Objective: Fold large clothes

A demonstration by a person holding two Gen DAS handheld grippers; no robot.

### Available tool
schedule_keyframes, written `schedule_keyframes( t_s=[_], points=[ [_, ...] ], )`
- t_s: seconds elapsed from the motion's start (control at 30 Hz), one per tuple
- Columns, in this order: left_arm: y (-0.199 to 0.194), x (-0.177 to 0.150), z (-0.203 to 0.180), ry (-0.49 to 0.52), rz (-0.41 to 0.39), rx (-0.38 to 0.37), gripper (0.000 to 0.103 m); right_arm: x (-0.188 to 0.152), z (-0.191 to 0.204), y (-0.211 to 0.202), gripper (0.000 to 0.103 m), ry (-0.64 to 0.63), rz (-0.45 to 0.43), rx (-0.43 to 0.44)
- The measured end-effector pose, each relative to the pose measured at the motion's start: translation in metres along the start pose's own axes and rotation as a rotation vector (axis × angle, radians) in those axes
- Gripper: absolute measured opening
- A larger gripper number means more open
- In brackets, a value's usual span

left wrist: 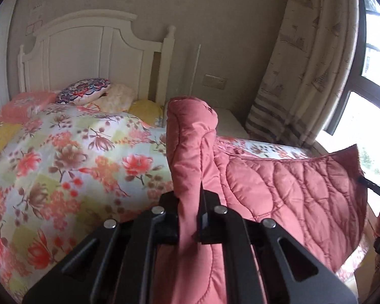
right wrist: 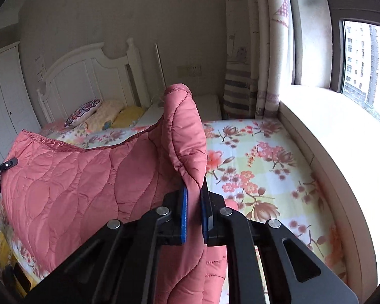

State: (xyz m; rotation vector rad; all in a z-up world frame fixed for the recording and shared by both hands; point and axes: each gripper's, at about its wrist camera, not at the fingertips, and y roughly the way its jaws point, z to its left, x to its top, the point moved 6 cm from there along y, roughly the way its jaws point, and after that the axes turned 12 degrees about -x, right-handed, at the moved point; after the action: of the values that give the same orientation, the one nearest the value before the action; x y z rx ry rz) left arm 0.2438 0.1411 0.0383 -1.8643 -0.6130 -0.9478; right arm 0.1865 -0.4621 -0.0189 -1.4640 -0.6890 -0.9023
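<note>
A pink quilted garment [left wrist: 278, 187] hangs stretched between my two grippers above the bed. My left gripper [left wrist: 190, 217] is shut on one bunched edge of it, which stands up past the fingers. My right gripper [right wrist: 193, 212] is shut on the other edge [right wrist: 182, 131], clamped between its blue pads [right wrist: 183, 215]. In the left wrist view the right gripper's tip [left wrist: 367, 181] shows at the garment's far corner. In the right wrist view the left gripper [right wrist: 2, 167] shows at the far left corner of the garment [right wrist: 76, 182].
A bed with a floral cover [left wrist: 63, 167] lies below, also shown in the right wrist view [right wrist: 261, 167]. Pillows [left wrist: 86, 91] lie by the white headboard [left wrist: 88, 50]. A curtain [left wrist: 304, 63], a window sill [right wrist: 329, 131] and a window [right wrist: 367, 71] are on the right.
</note>
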Motion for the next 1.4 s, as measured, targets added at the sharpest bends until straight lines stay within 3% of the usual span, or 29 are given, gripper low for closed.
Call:
schedule_keyframes(
  t_s=[0.1, 0.17, 0.23, 0.33, 0.37, 0.43, 0.5, 0.53, 0.57, 0.63, 0.67, 0.73, 0.8, 0.87, 0.93, 1.0, 1.07, 1.13, 1.4],
  points=[
    [0.045, -0.002, 0.016, -0.059, 0.064, 0.057, 0.008, 0.013, 0.000, 0.025, 0.012, 0.045, 0.036, -0.031],
    [0.076, -0.013, 0.034, -0.101, 0.104, 0.108, 0.009, 0.009, 0.002, 0.063, 0.012, 0.062, 0.103, -0.069],
    [0.106, -0.038, 0.055, -0.115, 0.153, 0.191, 0.017, -0.009, 0.004, 0.104, 0.012, 0.040, 0.171, -0.136],
    [0.121, -0.055, 0.067, -0.129, 0.167, 0.217, 0.022, -0.044, 0.008, 0.144, 0.012, -0.003, 0.240, -0.183],
    [0.118, -0.052, 0.063, -0.114, 0.161, 0.228, 0.027, -0.046, 0.007, 0.143, 0.013, 0.009, 0.227, -0.181],
    [0.114, -0.048, 0.058, -0.063, 0.163, 0.266, 0.064, -0.042, 0.004, 0.137, 0.021, 0.025, 0.223, -0.174],
    [0.098, -0.039, 0.051, -0.048, 0.110, 0.316, 0.078, -0.039, -0.001, 0.130, 0.050, 0.021, 0.244, -0.180],
    [0.084, -0.033, 0.044, -0.042, 0.050, 0.328, 0.080, -0.035, -0.005, 0.122, 0.080, 0.031, 0.244, -0.205],
    [0.070, -0.025, 0.035, -0.032, -0.015, 0.334, 0.084, -0.027, -0.006, 0.108, 0.091, 0.046, 0.205, -0.202],
    [0.042, -0.013, 0.002, 0.025, -0.135, 0.300, 0.098, -0.012, 0.005, 0.076, 0.091, 0.042, 0.105, -0.152],
    [0.034, -0.011, -0.024, 0.090, -0.166, 0.267, 0.100, -0.006, 0.016, 0.060, 0.091, 0.018, 0.061, -0.129],
    [0.037, -0.013, -0.060, 0.206, -0.151, 0.259, 0.101, 0.001, 0.051, 0.034, 0.091, -0.065, -0.011, -0.071],
    [0.059, -0.024, -0.091, 0.319, -0.080, 0.261, 0.101, -0.004, 0.092, 0.022, 0.092, -0.187, -0.045, -0.035],
    [0.085, -0.038, -0.101, 0.367, -0.013, 0.285, 0.101, -0.019, 0.136, 0.025, 0.092, -0.332, -0.048, -0.025],
    [0.118, -0.056, -0.089, 0.349, 0.082, 0.312, 0.101, -0.040, 0.165, 0.044, 0.093, -0.435, -0.004, -0.039],
    [0.138, -0.071, -0.070, 0.287, 0.128, 0.288, 0.101, -0.065, 0.180, 0.072, 0.093, -0.497, 0.060, -0.052],
    [0.142, -0.069, -0.056, 0.197, 0.138, 0.238, 0.101, -0.077, 0.176, 0.092, 0.098, -0.446, 0.039, -0.012],
    [0.148, -0.069, -0.052, 0.187, 0.160, 0.225, 0.101, -0.078, 0.165, 0.102, 0.098, -0.348, 0.113, 0.052],
    [0.162, -0.075, -0.049, 0.192, 0.213, 0.241, 0.101, -0.081, 0.162, 0.105, 0.098, -0.332, 0.149, 0.053]
  ],
)
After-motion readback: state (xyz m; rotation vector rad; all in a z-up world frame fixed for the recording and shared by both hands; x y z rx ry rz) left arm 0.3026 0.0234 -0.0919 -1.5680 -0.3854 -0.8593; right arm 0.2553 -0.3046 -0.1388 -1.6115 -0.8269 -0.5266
